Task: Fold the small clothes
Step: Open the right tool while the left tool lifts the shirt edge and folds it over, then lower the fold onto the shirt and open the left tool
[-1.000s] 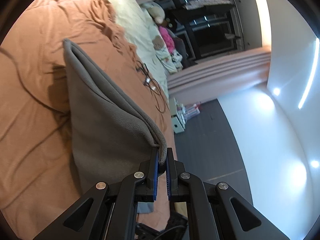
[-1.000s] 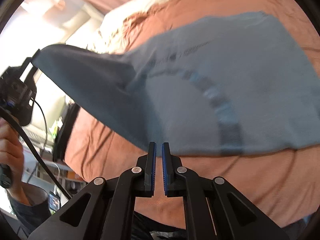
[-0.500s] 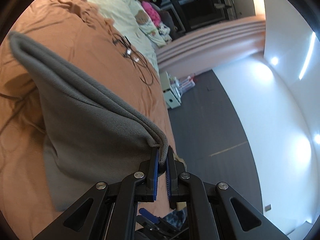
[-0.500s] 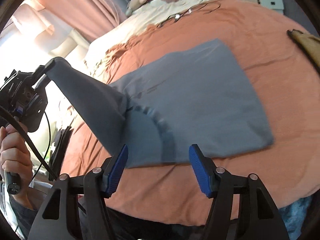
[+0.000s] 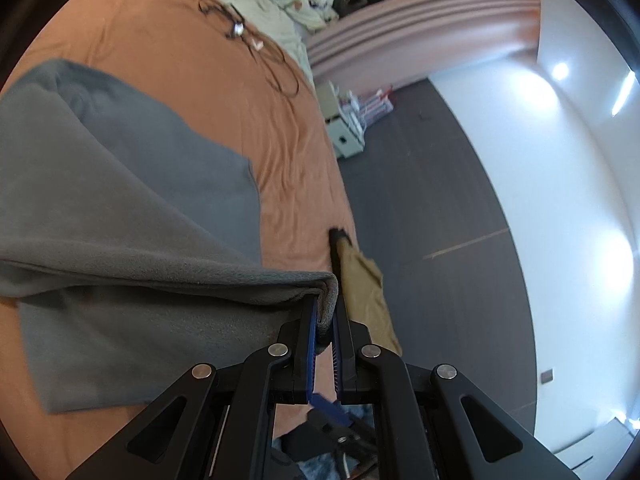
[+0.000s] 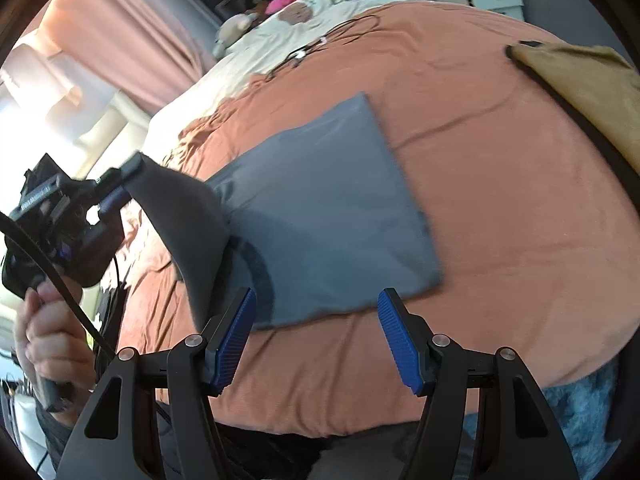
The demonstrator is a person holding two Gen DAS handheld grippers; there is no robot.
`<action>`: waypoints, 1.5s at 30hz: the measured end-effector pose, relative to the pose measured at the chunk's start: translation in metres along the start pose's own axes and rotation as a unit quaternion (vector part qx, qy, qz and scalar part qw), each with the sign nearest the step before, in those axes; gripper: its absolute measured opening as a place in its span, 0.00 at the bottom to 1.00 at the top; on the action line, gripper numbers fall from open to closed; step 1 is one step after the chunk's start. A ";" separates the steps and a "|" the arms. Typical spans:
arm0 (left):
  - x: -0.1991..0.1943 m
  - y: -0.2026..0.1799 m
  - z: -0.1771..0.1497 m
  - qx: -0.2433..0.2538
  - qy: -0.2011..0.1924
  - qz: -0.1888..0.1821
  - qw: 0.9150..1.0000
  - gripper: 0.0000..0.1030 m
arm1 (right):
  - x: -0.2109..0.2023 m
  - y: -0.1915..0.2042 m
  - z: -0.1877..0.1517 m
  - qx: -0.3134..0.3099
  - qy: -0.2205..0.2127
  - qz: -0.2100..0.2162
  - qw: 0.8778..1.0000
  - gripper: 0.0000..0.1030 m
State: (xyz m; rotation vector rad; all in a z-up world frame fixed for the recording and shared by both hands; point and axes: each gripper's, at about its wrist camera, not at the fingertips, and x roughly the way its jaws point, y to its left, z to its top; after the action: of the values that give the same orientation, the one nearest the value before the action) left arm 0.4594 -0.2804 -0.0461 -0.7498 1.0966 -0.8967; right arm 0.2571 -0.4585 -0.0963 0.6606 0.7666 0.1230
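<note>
1. The left gripper (image 5: 327,320) pinches one edge of the grey garment (image 6: 320,216), which lies on the orange bed (image 6: 500,200).
2. The right gripper (image 6: 316,336) is wide open, holding nothing.
3. Next, I think: lay that edge across.

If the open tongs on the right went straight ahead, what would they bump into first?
Probably the grey garment lying on the orange bedspread; the right tongs point at its near edge, though depth is hard to judge.
</note>
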 end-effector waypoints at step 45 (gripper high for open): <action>-0.032 0.091 -0.035 -0.006 0.010 0.193 0.981 0.62 | 0.059 0.049 0.055 -0.237 0.106 -0.105 0.960 0.60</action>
State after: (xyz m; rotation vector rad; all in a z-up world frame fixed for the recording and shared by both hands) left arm 0.4411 -0.2132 -0.1216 -0.5128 1.2154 -0.5678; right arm 0.3438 -0.4276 -0.0736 0.1085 0.9666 0.1773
